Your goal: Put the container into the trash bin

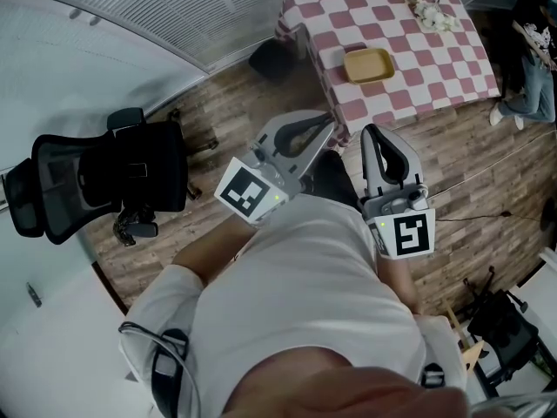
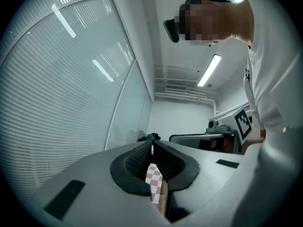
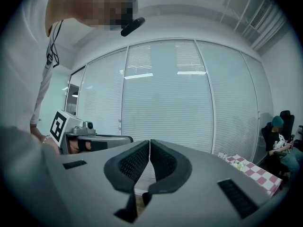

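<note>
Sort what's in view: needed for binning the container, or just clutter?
Job: yellow container on checkered table; left tongs and right tongs, both shut, empty; dark object beside the table, possibly the bin.
Lying about: black office chair; white bits at table's far end; seated person.

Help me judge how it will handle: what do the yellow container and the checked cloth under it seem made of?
Container: probably plastic or moulded pulp. It is an even matte yellow, with rounded corners and a shallow raised rim, but it is too small to settle which.
Cloth: soft fabric or thin vinyl. It drapes over the table edge in folds and has a red-and-white check.
</note>
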The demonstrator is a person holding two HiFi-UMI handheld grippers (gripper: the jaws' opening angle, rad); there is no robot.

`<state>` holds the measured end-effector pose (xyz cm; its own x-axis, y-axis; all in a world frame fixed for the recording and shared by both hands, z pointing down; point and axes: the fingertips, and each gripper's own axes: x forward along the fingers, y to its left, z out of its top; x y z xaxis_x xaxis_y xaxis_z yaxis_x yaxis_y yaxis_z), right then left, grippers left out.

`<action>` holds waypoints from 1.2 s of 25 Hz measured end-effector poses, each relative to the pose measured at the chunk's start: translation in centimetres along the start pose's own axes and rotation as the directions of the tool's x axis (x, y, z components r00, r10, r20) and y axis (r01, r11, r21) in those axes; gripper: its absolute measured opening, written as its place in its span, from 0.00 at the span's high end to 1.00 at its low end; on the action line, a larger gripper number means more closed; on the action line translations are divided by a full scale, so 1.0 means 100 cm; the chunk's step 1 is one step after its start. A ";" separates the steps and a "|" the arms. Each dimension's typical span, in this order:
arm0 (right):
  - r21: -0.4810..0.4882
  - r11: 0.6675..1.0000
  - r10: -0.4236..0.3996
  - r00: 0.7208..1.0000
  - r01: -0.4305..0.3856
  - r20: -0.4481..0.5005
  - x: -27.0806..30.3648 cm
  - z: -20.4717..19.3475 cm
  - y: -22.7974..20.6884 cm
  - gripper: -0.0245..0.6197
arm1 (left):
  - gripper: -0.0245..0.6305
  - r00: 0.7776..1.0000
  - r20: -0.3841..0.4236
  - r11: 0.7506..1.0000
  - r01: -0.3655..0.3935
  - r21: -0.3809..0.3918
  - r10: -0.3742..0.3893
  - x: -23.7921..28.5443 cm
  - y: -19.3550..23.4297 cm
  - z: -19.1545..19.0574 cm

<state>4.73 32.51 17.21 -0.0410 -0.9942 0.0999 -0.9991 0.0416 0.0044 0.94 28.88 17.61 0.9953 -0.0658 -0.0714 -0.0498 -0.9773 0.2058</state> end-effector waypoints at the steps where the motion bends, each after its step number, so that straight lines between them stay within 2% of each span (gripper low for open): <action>1: 0.002 1.000 -0.004 1.000 0.004 0.000 0.000 -0.001 -0.003 0.91 | 0.90 1.000 -0.002 1.000 0.003 -0.002 -0.003 0.003 0.000 -0.001; 14: 0.019 0.998 -0.057 0.998 0.057 0.012 0.008 -0.005 -0.083 0.91 | 0.90 0.999 -0.037 1.000 0.025 0.001 -0.025 0.076 0.009 -0.010; 30: 0.039 0.999 -0.018 0.999 0.017 0.040 0.040 0.003 -0.209 0.91 | 0.90 0.998 -0.061 0.999 -0.023 0.046 0.025 0.197 0.039 -0.014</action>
<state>25.45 27.64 17.23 -0.0230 -0.9979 0.0601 -0.9992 0.0211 -0.0326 20.44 24.01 18.37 0.9969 -0.0780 -0.0063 -0.0759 -0.9837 0.1627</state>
